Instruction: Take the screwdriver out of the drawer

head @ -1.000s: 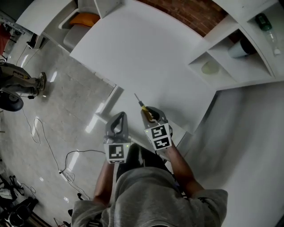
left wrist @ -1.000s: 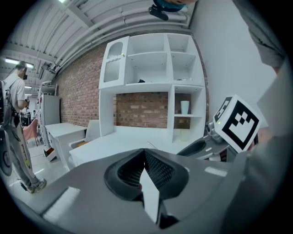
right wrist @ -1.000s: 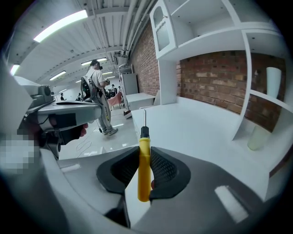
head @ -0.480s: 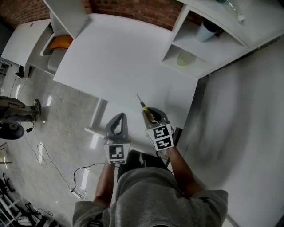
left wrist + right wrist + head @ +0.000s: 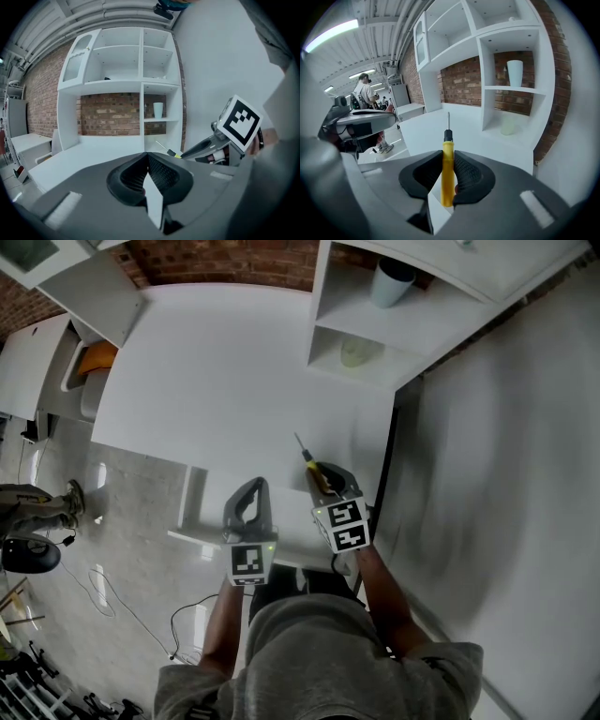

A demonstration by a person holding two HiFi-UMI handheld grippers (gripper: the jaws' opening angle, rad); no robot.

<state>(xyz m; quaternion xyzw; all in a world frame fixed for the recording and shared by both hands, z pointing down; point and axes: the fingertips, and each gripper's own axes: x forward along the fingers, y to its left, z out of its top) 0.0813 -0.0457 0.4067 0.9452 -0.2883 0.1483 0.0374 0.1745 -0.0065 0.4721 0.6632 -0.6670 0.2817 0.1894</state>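
Observation:
A screwdriver (image 5: 447, 173) with a yellow handle, black collar and thin metal shaft is clamped between the pads of my right gripper (image 5: 447, 161), its shaft pointing forward past the tips. In the head view the right gripper (image 5: 323, 479) holds the screwdriver (image 5: 307, 459) over the near edge of the white desk (image 5: 216, 362). My left gripper (image 5: 249, 489) hovers just to the left of it, jaws together with nothing between them. The left gripper view shows its pads meeting (image 5: 146, 161) and the screwdriver's tip (image 5: 168, 150) off to the right. I cannot make out a drawer.
A white shelf unit (image 5: 323, 306) stands on the desk's far right with a cup (image 5: 392, 282) and a pale bowl (image 5: 354, 352). A white wall panel (image 5: 497, 474) runs along the right. An orange object (image 5: 94, 357) lies far left. Cables (image 5: 103, 587) trail over the floor; a bystander (image 5: 365, 93) stands far off.
Both grippers have swept sideways together as the view swung; the shelf unit now sits at the top of the head view. The screwdriver stays clamped in the right gripper.

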